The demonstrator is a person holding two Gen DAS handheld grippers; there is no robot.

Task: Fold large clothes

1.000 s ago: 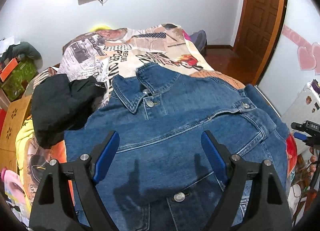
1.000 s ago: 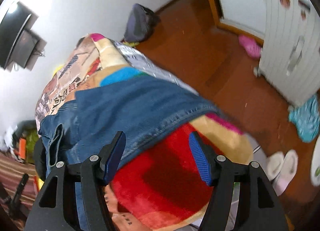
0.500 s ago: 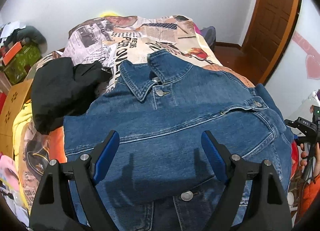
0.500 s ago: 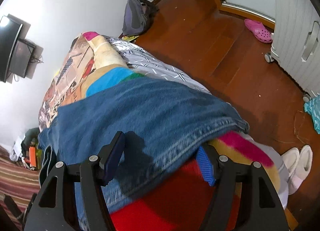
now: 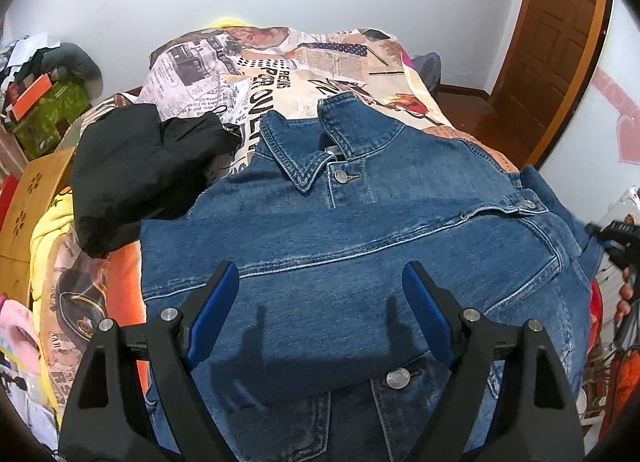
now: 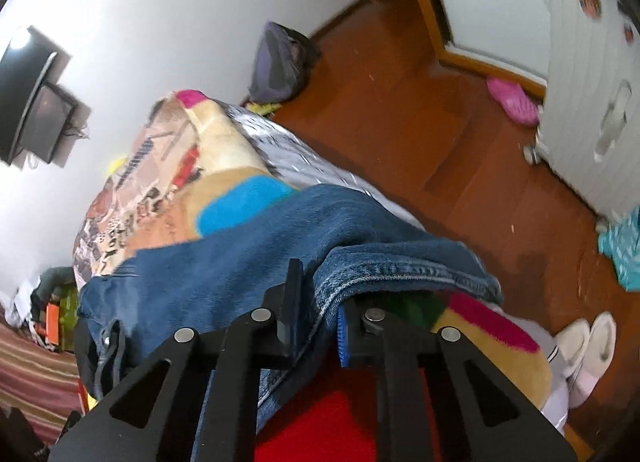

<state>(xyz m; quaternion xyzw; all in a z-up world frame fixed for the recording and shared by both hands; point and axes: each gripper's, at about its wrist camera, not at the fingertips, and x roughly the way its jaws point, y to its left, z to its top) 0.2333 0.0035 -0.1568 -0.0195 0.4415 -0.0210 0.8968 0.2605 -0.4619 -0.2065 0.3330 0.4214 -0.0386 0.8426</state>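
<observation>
Since a second ago the right gripper [image 6: 316, 318] has closed in on the denim jacket [image 5: 360, 246]: its jaws, apart around the hem half a second earlier, have just been closing and now clench the jacket's right edge with the cloth between them. The left gripper [image 5: 320, 310] hovers above the jacket's middle, jaws spread and grasping nothing.

The jacket lies front-up, buttoned, on the printed blanket [image 5: 280, 70] covering the bed, collar toward the far wall. Its left side looks already turned in to a straight edge; the right side and the lengthwise fold appear still to do. A black garment [image 5: 136, 170] sits crumpled at far left. A green box [image 5: 52, 110] beyond it holds clutter too small to identify.
</observation>
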